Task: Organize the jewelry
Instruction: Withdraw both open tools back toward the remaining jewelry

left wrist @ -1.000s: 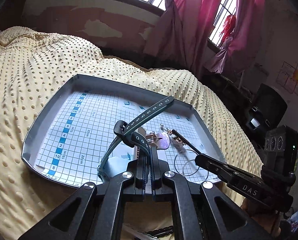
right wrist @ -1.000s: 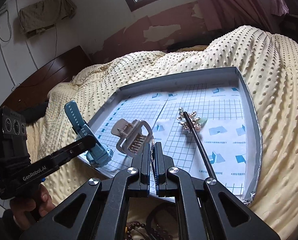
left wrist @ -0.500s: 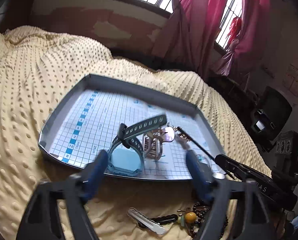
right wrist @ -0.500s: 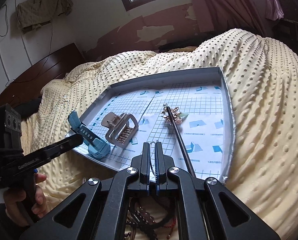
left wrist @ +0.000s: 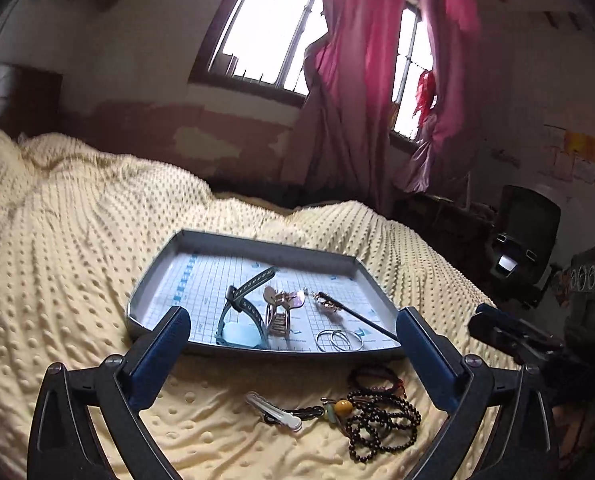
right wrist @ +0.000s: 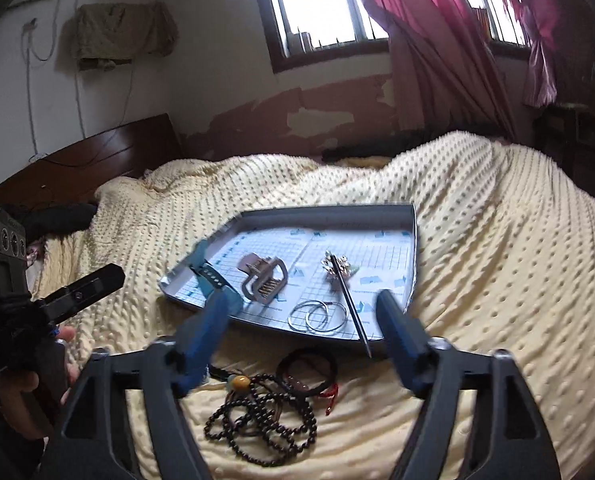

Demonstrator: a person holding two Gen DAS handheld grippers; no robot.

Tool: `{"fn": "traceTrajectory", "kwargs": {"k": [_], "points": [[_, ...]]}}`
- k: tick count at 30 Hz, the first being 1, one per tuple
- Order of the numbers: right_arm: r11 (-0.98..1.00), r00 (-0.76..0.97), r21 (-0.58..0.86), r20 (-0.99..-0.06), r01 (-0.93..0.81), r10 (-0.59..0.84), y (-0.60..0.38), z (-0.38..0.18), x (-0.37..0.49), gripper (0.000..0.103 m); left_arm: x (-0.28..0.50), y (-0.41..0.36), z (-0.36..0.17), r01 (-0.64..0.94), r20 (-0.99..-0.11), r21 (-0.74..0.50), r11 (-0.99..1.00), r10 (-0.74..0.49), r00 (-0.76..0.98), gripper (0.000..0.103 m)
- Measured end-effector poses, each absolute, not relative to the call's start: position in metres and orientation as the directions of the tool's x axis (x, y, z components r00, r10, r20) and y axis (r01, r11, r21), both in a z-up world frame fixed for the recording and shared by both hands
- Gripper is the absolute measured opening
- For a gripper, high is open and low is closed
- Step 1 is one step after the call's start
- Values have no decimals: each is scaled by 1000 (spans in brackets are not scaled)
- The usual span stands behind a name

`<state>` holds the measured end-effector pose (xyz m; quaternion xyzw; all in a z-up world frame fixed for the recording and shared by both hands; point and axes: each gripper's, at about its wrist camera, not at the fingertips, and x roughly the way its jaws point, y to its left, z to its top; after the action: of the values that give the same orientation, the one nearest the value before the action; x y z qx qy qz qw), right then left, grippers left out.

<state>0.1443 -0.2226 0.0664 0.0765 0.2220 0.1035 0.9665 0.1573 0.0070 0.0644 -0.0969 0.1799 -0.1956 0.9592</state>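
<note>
A grey tray [left wrist: 257, 246] [right wrist: 329, 212] with grid paper lies on the bed. In it sit a teal watch [left wrist: 239, 320] [right wrist: 207, 276], a rose-gold hair claw [left wrist: 277, 312] [right wrist: 263, 282], a flowered hair stick [left wrist: 353, 314] [right wrist: 347, 292] and silver hoops [left wrist: 339, 340] [right wrist: 317, 316]. In front of the tray lie dark bead strings [left wrist: 381, 420] [right wrist: 261, 424], a dark bracelet [left wrist: 375, 378] [right wrist: 307, 368] and a silver hair clip [left wrist: 275, 410]. My left gripper [left wrist: 291, 344] is open and empty, held back from the tray. My right gripper [right wrist: 303, 328] is open and empty above the beads.
The yellow dotted blanket [left wrist: 57, 240] covers the bed all around the tray. A dark headboard [right wrist: 97, 152] stands at the left, pink curtains [left wrist: 361, 80] and a window behind. A hand [right wrist: 25, 384] holds the left gripper's handle.
The left gripper let go of the teal watch into the tray and the right gripper left the silver hoops there. Both opened and pulled back from the tray.
</note>
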Motion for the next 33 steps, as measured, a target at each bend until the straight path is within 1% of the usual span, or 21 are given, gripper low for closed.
{"fn": "traceTrajectory", "kwargs": {"k": [1,3,5,8,14,17,21,24,28,33], "points": [[966,889,186,-389,-182,243,-221,70,135,98,149,7,66,348,-291,-237,907,-408,865,103],[966,905,159,-345,-206,250,-216,76,117,99,133,7,66,367,-265,-215,905,-416,870,103],[970,918,127,-319,-207,237,-210,80,101,102,122,7,65,377,-260,-210,902,-423,868,103],[977,933,94,-292,-190,210,-203,80,81,102,106,7,61,374,-256,-193,907,-414,873,103],[985,948,47,-268,-163,170,-193,69,44,102,74,15,47,302,-252,-137,943,-329,910,103],[988,950,30,-273,-149,151,-190,60,29,102,65,18,40,266,-271,-119,957,-289,918,103],[990,949,42,-282,-132,138,-190,46,16,102,56,20,28,246,-308,-111,963,-268,913,103],[992,944,33,-305,-118,122,-191,36,12,102,50,18,22,215,-335,-79,974,-229,914,103],[992,930,61,-348,-107,121,-198,24,14,102,55,20,15,230,-377,-118,966,-258,889,103],[992,919,92,-379,-83,112,-208,13,17,102,63,20,6,214,-424,-131,968,-250,871,103]]}}
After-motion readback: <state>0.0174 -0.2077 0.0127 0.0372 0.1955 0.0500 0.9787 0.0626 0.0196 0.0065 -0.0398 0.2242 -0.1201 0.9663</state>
